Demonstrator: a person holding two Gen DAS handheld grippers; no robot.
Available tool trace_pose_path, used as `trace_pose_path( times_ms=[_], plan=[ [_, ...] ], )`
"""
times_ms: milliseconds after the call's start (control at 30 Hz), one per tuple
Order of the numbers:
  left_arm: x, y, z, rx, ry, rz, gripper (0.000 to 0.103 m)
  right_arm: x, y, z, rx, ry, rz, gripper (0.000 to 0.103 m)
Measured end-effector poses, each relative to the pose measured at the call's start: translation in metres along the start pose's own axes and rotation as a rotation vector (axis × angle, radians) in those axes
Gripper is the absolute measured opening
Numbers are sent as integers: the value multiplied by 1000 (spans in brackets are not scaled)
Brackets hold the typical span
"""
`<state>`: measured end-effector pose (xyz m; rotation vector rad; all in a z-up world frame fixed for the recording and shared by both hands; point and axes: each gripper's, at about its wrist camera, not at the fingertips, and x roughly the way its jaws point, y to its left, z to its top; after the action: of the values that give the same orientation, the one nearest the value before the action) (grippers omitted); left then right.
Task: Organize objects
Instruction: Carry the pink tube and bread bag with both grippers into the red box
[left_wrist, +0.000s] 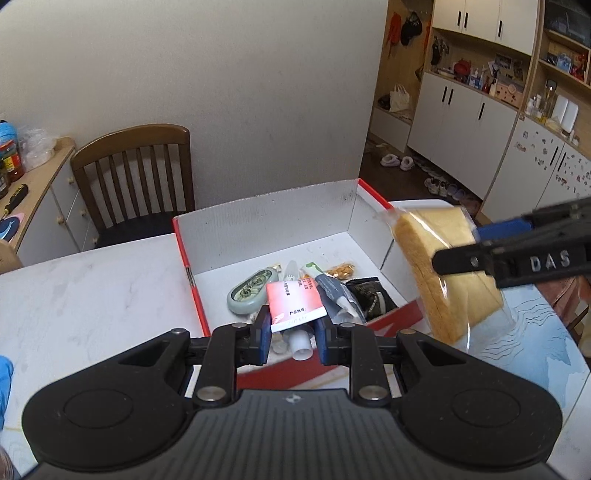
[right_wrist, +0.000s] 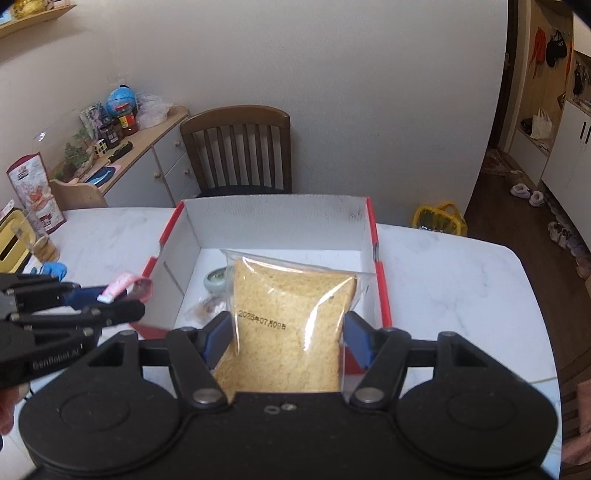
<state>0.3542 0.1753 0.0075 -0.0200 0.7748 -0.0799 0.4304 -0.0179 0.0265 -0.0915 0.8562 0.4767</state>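
Observation:
A red cardboard box (left_wrist: 266, 218) with a white inside stands on the white table; it also shows in the right wrist view (right_wrist: 277, 221). My left gripper (left_wrist: 290, 332) is shut on a pink-and-white tube (left_wrist: 295, 301), held over the box's near edge. My right gripper (right_wrist: 286, 338) is shut on a bagged bread slice (right_wrist: 288, 321), held above the box's near right side; the bread also shows in the left wrist view (left_wrist: 439, 266). Inside the box lie a grey-green oval case (left_wrist: 249, 291), a dark tube (left_wrist: 334, 291), a dark packet (left_wrist: 371, 297) and small snacks (left_wrist: 341, 270).
A wooden chair (left_wrist: 136, 173) stands behind the table. A sideboard (right_wrist: 147, 147) with jars and a screwdriver is at the left. A yellow basket (right_wrist: 439, 218) sits on the floor beyond the table. A blue glove (right_wrist: 55, 268) lies at the table's left. Cabinets line the right.

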Motion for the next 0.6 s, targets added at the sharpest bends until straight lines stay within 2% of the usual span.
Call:
trace_pose_path(
  times_ms=[300,600],
  plan=[
    [44,13,21,29,32,21,23,38,-1,36,-8,-12,-57,65],
    [90,21,40,43,67,48,23,84,-1,46,-29,16,-79,65]
  ],
)
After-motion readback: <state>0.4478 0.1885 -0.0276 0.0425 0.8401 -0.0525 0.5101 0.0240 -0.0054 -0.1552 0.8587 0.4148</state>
